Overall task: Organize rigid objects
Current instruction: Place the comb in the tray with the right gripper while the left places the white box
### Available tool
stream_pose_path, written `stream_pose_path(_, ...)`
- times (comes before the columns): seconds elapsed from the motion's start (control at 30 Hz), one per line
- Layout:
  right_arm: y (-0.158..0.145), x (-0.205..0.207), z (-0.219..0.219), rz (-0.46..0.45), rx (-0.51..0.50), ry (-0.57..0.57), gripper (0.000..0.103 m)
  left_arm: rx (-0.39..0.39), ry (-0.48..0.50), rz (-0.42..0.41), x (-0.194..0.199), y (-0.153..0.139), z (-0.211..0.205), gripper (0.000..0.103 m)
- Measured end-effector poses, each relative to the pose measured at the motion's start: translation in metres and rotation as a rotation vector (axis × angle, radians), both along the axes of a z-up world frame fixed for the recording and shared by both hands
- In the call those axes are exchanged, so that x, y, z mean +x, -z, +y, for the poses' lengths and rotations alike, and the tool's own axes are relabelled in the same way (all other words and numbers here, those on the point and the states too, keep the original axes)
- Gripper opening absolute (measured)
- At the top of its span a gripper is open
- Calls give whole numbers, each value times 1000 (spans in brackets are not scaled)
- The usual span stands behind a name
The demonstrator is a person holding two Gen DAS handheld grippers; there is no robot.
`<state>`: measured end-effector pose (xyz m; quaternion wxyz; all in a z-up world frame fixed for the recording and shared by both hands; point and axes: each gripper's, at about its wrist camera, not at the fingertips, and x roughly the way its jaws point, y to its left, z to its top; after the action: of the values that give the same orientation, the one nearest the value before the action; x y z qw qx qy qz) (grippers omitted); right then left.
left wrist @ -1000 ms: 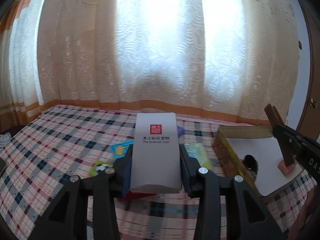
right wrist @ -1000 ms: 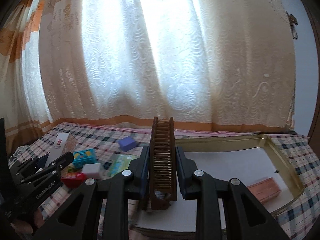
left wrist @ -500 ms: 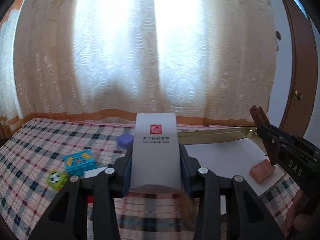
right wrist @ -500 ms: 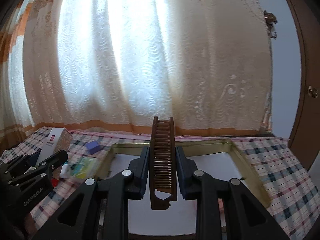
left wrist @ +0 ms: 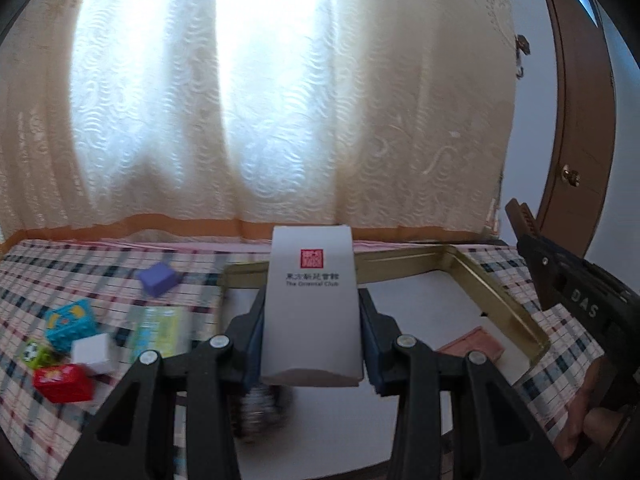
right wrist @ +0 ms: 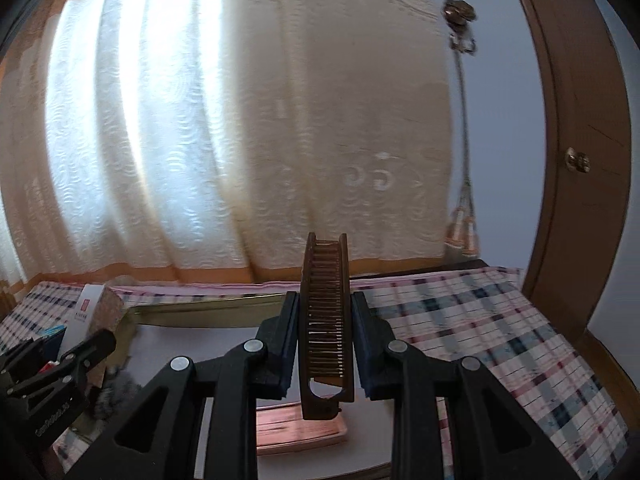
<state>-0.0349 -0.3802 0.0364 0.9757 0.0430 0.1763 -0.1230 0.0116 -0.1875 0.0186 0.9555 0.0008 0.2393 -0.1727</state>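
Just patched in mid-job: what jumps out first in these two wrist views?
Each gripper is shut on something: the left gripper clamps a white carton printed "The Oriental Club", and the right gripper clamps a brown comb standing on end. Both hang over the gold-rimmed tray, where a pink block already lies, while small colourful boxes sit on the plaid cloth to its left.
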Motion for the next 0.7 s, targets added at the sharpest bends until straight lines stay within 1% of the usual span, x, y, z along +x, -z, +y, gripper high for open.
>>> stream_pose_path(0.07,2,3,-8,10,-12,23,28,12,14,2,1,3,-11,40)
stream_pose_path(0.13,7,11,-14,34,2,26,28,25,12,14,4,8,-20,40)
stream_pose_path(0.2,12,18,-16,65,6,26,28,30,8,53,9,14,-28,40)
stream_pose_path(0.27,17,25,-14,88,-16,29,28,44,1,81,12,18,-35,40)
stream_pose_path(0.33,20,30,-12,104,-30,28,28,54,-2,96,15,22,-38,40)
stream_pose_path(0.57,34,44,-9,166,-28,30,28,83,-16,114,19,26,-43,40)
stream_pose_path(0.7,37,46,-10,182,-16,37,28,98,-24,143,24,31,-46,40)
